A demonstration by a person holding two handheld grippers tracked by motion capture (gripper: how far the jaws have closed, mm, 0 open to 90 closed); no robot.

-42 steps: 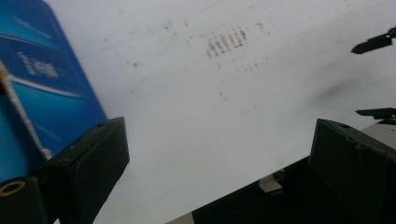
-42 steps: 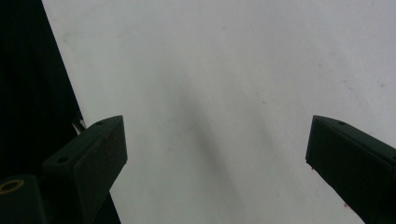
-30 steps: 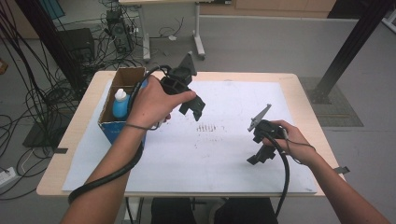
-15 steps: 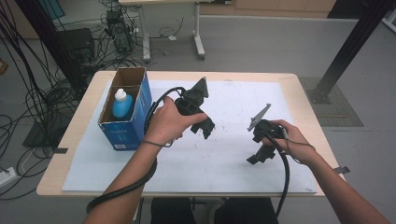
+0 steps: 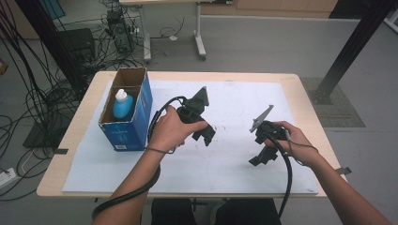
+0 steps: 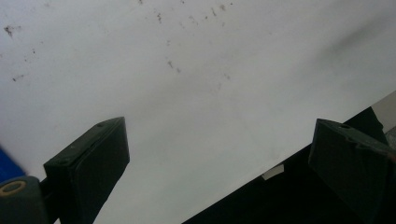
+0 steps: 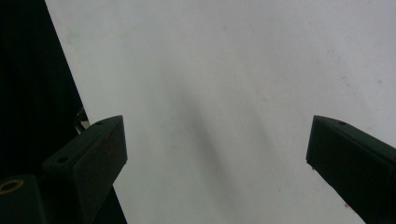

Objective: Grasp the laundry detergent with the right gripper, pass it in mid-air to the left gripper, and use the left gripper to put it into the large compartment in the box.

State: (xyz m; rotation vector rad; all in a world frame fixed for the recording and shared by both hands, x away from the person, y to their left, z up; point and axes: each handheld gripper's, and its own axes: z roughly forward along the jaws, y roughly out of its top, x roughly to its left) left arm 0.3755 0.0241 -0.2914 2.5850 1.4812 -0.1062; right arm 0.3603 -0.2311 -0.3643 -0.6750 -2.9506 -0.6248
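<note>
From above, I am seeing the left hand-held gripper [image 5: 202,133] hovering over the middle of the white sheet [image 5: 225,164] that is covering the desk [image 5: 300,86], well clear of the blue cardboard box [image 5: 133,129] standing near the left edge. A blue bottle with a white cap [image 5: 123,104] is sitting upright inside that box, which I judge is the thing being worked with. My left hand [image 5: 171,131] is wrapping the gripper body, wrist bent, jaws pointing down and toward me. The right hand-held gripper [image 5: 264,152] is idling low over the sheet on the right side, the hand [image 5: 286,138] resting behind it, probably parked out of the way.

Looking along the left hand-held gripper [image 6: 219,154], I am finding its jaws standing wide apart with nothing between them, just speckled white sheet and the dark desk edge beyond.

Looking along the right hand-held gripper [image 7: 217,149], I am finding the jaws likewise spread and empty over bare sheet.
</note>
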